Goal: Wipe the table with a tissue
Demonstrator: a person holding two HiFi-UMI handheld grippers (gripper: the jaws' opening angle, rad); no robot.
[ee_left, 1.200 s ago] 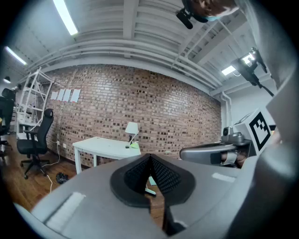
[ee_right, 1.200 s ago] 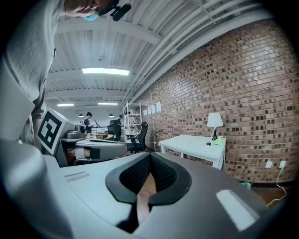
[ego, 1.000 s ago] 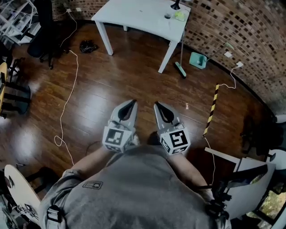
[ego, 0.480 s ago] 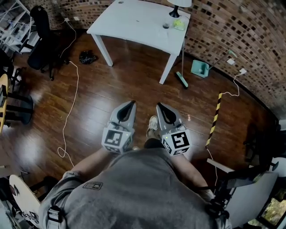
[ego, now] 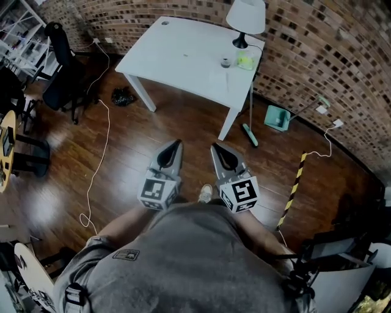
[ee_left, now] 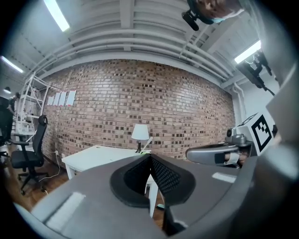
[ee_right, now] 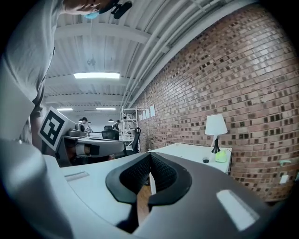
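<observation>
You stand on a floor of dark wood planks, glossy, with light patches on it. Far ahead, the table has a smooth, matt white top. At far right, the wall is rough bare brick. Your left gripper and right gripper have grey, matt, plastic-looking shells; the pads are black and finely dimpled. Your shirt is grey cloth, matt. The lamp shade is white and matt.

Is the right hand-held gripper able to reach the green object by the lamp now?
Probably not yet. The right hand-held gripper, shut and empty, is well short of the table; the green object sits at its far edge. Only bare floor lies between.
</observation>
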